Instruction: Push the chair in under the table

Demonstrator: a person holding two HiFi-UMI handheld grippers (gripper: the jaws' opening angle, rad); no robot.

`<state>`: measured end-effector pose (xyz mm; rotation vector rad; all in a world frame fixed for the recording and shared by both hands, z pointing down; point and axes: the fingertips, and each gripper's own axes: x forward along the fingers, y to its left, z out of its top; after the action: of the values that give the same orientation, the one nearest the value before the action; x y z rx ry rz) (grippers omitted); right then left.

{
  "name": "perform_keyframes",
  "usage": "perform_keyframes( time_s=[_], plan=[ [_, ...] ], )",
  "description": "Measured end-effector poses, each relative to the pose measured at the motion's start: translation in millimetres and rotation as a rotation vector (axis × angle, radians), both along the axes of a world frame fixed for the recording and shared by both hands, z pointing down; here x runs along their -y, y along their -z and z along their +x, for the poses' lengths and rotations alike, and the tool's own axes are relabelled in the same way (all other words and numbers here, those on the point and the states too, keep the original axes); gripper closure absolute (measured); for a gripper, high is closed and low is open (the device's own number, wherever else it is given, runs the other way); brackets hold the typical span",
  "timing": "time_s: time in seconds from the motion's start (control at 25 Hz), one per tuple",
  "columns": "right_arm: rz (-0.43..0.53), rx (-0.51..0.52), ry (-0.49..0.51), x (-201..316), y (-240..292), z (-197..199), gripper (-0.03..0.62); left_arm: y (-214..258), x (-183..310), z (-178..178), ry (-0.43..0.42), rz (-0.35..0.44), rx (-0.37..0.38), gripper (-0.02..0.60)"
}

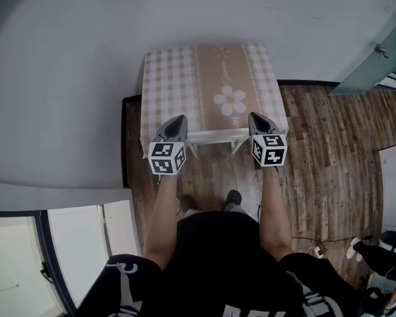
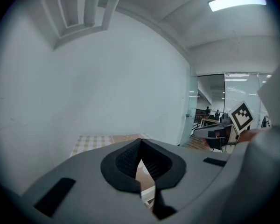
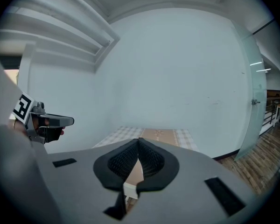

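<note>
A small table (image 1: 178,78) with a checked cloth and a flower print stands against the wall. The white chair (image 1: 214,136) is at its near edge, with only the top rail and a few slats showing. My left gripper (image 1: 179,119) is shut at the rail's left end and my right gripper (image 1: 254,116) is shut at its right end, both pointing toward the table. In the left gripper view the pads (image 2: 130,160) meet, with nothing between them. In the right gripper view the pads (image 3: 149,160) also meet, with a white bit of chair (image 3: 129,189) below.
A pale wall runs behind and left of the table. Wooden floor (image 1: 330,144) spreads to the right toward a glass door (image 1: 376,65). The person's feet (image 1: 234,197) stand just behind the chair. Shoes and a cable (image 1: 353,246) lie at the lower right.
</note>
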<state>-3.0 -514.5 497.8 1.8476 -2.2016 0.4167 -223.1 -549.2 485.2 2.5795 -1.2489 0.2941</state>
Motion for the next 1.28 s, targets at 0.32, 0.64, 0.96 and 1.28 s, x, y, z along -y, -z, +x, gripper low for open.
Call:
perform_keyframes(
  time_s=[0.32, 0.64, 0.96, 1.28],
  plan=[
    [-0.002, -0.002, 0.005, 3.6, 0.5, -2.1, 0.582, 0.1, 2.6, -2.8, 0.007, -0.002, 0.003, 0.557],
    [-0.006, 0.004, 0.006, 3.0, -2.1, -0.9, 0.582, -5.0, 0.3, -1.1, 0.007, -0.011, 0.003, 0.557],
    [-0.005, 0.008, 0.012, 2.4, -3.3, -3.1, 0.582, -8.9, -1.9, -1.2, 0.006, -0.019, 0.002, 0.557],
    [-0.011, 0.009, 0.018, 3.6, -3.5, -3.9, 0.582, -11.0, -2.3, 0.7, 0.001, -0.028, 0.007, 0.557]
  ],
)
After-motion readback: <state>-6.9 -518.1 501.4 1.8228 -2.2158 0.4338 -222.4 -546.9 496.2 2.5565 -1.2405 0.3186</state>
